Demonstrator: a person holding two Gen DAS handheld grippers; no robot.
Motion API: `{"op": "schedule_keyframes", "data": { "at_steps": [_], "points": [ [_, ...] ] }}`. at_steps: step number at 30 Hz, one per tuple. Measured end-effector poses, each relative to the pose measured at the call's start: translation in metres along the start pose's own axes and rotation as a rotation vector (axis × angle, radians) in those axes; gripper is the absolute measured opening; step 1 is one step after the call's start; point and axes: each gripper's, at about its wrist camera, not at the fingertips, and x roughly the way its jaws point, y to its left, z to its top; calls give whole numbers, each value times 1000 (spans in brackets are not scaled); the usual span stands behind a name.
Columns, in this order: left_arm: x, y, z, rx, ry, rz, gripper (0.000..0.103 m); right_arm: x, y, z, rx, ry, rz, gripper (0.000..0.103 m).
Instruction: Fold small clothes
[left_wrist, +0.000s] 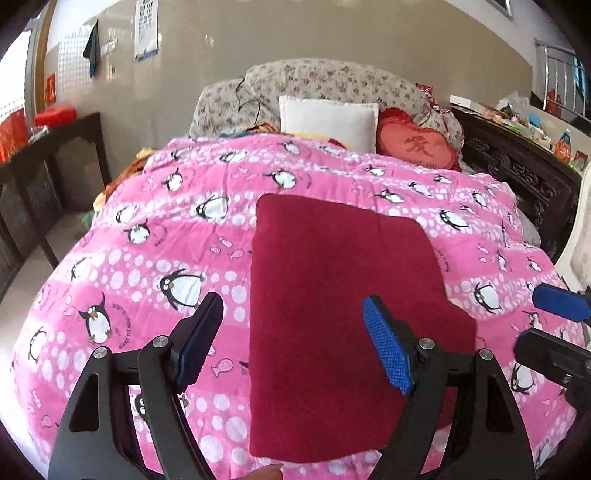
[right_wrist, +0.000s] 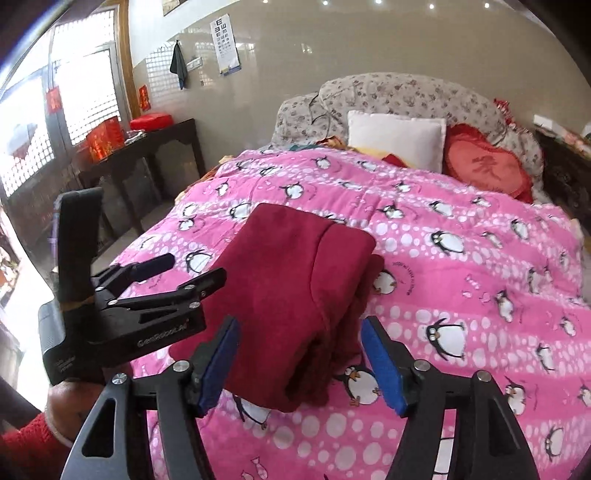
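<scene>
A dark red garment (left_wrist: 332, 317) lies folded into a flat rectangle on the pink penguin quilt (left_wrist: 147, 240). In the right wrist view the garment (right_wrist: 295, 288) shows stacked layers at its near right corner. My left gripper (left_wrist: 295, 343) is open and empty, held above the garment's near half. My right gripper (right_wrist: 301, 362) is open and empty, just above the garment's near edge. The right gripper's blue pad (left_wrist: 559, 301) shows at the right edge of the left wrist view. The left gripper (right_wrist: 155, 273) shows at the left of the right wrist view.
A white pillow (left_wrist: 328, 122), a red heart cushion (left_wrist: 417, 144) and a floral headboard (left_wrist: 332, 81) stand at the bed's far end. A dark side table (right_wrist: 147, 147) with red boxes stands at the left. A carved dark cabinet (left_wrist: 517, 162) stands at the right.
</scene>
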Motion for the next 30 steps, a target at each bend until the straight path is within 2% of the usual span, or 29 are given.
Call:
{"op": "schedule_keyframes", "data": {
  "at_steps": [3,9,14,19,30],
  "points": [
    [-4,-3,-3,2,3,-14,79,5,0,-4,18,-12,-34,67],
    [-5,-5,-8,15,10,26,79,28,-9,-4,80,-24,-81,67],
    [-9,1,-8,4,-9,62,79,42,-8,0,115,-16,-50,67],
    [-8,1,-9,9,-5,65,79,49,2,2,94,-14,-34,67],
    [-2,5,-9,4,3,69,79,57,-7,-2,108,5,-47,67]
  ]
}}
